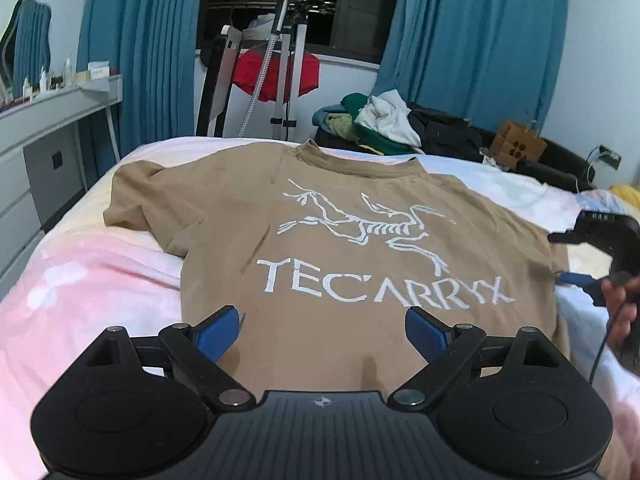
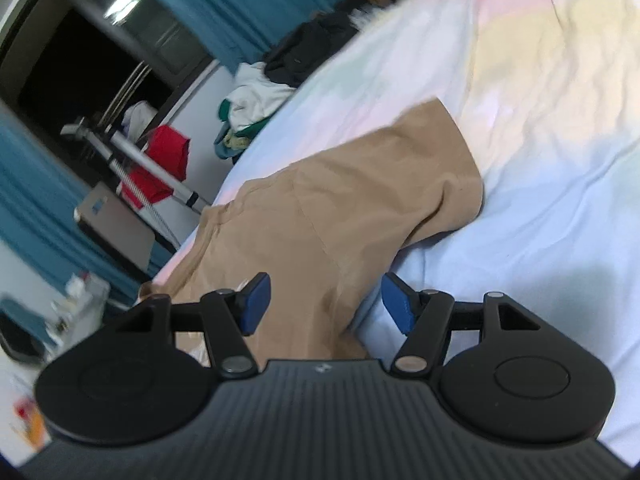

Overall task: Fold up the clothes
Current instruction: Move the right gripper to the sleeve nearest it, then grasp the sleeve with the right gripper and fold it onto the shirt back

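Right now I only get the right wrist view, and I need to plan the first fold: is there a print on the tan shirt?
Observer: Yes. In the left wrist view the tan T-shirt lies print side up on the bed, with a white skeleton figure over white lettering.
Operator: Where is the collar?
Observer: At the far edge of the shirt, pointing toward the window.
Operator: Is the other sleeve flat?
Observer: No. The left sleeve is bunched and wrinkled near the bed's left edge.
Operator: Is the left gripper holding cloth?
Observer: No. The left gripper is open above the shirt's near part, nothing between its pads.
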